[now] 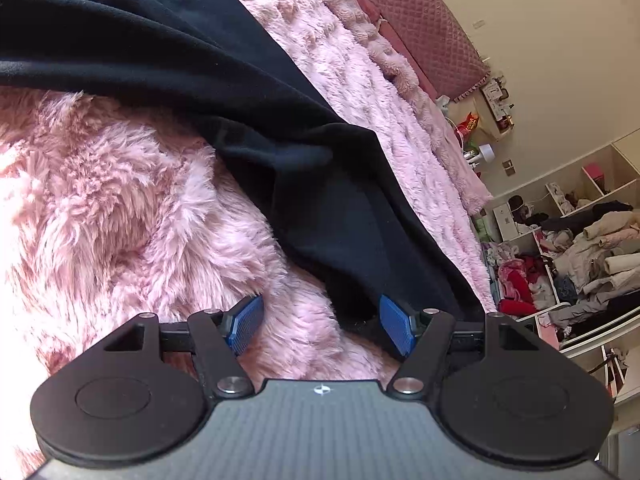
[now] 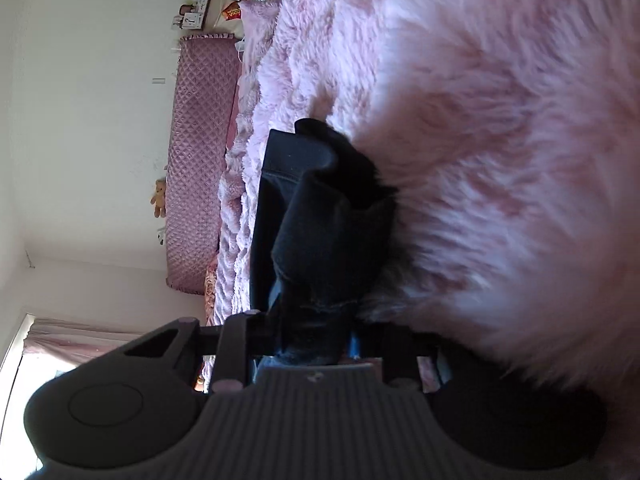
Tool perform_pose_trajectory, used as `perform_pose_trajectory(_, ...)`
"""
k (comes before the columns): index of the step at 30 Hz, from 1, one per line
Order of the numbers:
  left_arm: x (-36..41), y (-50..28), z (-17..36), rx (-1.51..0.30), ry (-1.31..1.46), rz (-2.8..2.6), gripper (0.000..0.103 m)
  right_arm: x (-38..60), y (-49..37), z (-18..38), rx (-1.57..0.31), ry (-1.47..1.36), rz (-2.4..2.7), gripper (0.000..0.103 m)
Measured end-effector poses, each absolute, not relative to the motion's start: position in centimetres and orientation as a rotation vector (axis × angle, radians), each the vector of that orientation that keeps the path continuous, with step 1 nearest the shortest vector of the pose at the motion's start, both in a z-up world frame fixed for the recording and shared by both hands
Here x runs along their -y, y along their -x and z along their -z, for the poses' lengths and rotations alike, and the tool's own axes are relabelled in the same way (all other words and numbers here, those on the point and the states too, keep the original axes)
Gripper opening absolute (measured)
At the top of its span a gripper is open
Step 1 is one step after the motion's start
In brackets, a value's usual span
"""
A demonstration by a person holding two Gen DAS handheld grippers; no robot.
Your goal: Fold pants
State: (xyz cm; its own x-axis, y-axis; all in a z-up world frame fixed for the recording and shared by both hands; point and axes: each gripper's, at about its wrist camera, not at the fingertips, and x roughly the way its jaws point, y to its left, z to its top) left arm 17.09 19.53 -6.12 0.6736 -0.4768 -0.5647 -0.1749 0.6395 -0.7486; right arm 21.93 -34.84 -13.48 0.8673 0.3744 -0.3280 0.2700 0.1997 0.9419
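Black pants (image 1: 192, 60) lie across the fluffy pink bed cover (image 1: 120, 208), running from upper left down to the left gripper (image 1: 322, 326). Its jaws stand wide; the blue pads (image 1: 245, 325) grip nothing. The garment's lower edge reaches in beside the right-hand pad, bare fur by the other. Right gripper (image 2: 310, 340): view rolled sideways, jaws narrow and clamped on a bunched fold of the pants (image 2: 320, 232), cloth trailing forward over the cover (image 2: 500, 160). Quilted headboard (image 2: 200, 160) behind.
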Motion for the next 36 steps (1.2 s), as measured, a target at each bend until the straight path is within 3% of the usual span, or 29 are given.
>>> perform_pose_trajectory(11,-20.3,-16.3,7.1,-0.83,0.923,0.235,0.077,39.5,-19.5,9.5,-0.697,-1.501,-0.098,0.013)
perform_pose_trajectory(17,-20.6,-16.5,7.4,-0.84,0.966,0.244,0.077,45.3,-16.8,6.8,-0.777,-1.36,-0.051,0.013)
perform_pose_trajectory(21,-20.3,-16.4,7.5,-0.843,0.949,0.246,0.077,47.0,-15.9,7.0,-0.918,-1.219,0.039,0.028)
perform_pose_trajectory(23,-20.0,-16.3,7.5,-0.844,0.93,0.244,0.077,47.1,-15.6,6.6,-0.931,-1.138,0.065,0.031)
perform_pose_trajectory(27,-19.6,-16.2,7.3,-0.842,0.896,0.236,0.077,46.6,-14.0,3.7,-0.876,-0.915,0.18,0.046)
perform_pose_trajectory(34,-18.6,-16.3,6.8,-0.832,0.829,0.266,0.077,44.4,-14.3,-2.8,-0.678,-0.37,0.259,0.048)
perform_pose_trajectory(36,-18.3,-16.4,6.9,-0.837,0.806,0.284,0.077,45.0,-15.6,-3.5,-0.614,-0.374,0.166,0.053)
